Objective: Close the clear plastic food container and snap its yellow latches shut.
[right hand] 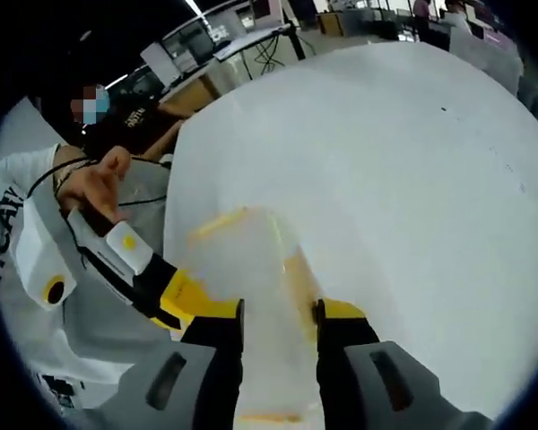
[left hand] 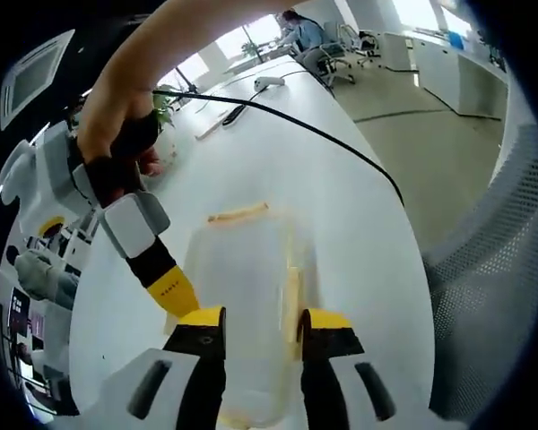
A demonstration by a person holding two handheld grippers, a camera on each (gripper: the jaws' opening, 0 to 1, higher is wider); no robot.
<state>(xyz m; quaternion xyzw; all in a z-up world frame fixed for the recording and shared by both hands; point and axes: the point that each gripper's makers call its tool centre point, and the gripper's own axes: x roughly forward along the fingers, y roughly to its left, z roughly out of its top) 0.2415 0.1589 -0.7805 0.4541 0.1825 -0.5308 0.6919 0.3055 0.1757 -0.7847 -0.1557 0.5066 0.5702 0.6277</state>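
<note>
Bare white table (left hand: 341, 224) lies open around the container (left hand: 242, 296), though a black cable (left hand: 323, 134) crosses beyond it.

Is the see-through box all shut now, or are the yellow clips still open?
The lid already seems to sit on the clear container, though blur hides the seal. In hand: both grippers hang over it, the left gripper and right gripper with jaws apart. The yellow latch at the far end and another along the side look flared out, so snapping them probably remains.
</note>
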